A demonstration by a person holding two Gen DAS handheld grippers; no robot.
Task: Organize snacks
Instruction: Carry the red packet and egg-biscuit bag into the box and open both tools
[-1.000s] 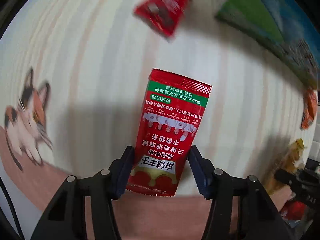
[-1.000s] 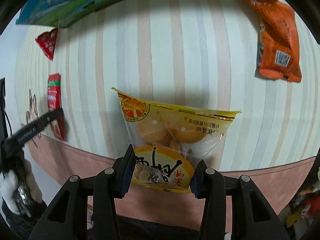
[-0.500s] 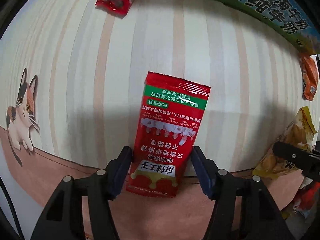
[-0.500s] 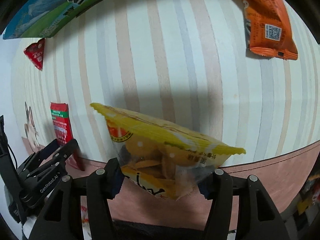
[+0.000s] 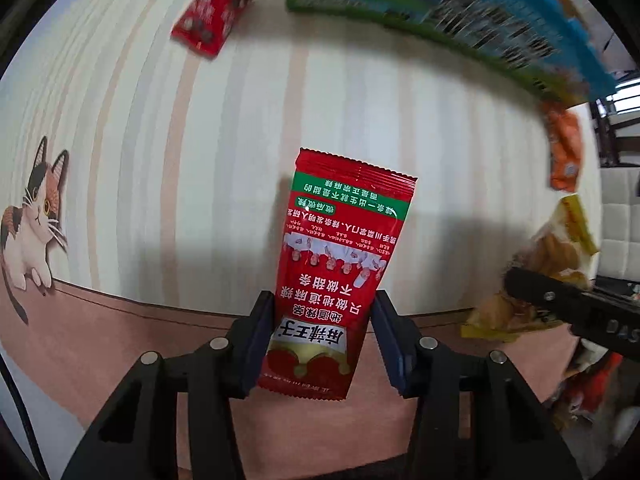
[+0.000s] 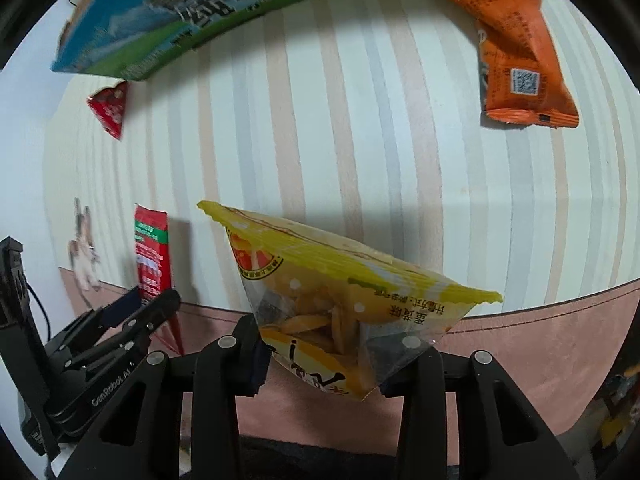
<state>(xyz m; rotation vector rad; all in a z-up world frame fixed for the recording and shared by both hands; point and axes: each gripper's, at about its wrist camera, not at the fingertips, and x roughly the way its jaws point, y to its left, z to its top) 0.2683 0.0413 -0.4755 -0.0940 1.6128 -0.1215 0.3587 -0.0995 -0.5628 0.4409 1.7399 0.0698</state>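
A striped tablecloth (image 6: 360,140) with a pink border band and a printed cat (image 5: 32,216) covers the table. Along its far edge lies one long blue-and-green milk carton (image 6: 208,8). The middle stripes between the packets lie bare.

Four snack packets show. An orange packet (image 6: 516,60) lies near the carton's right end, a small red packet (image 5: 208,16) near its left end.

The left gripper (image 5: 322,340) has clamped the lower part of the red spicy-strip packet (image 5: 340,252). The right gripper (image 6: 324,354) is closing on the yellow chip bag (image 6: 340,280), pads against its sides, the bag tilted above the cloth.
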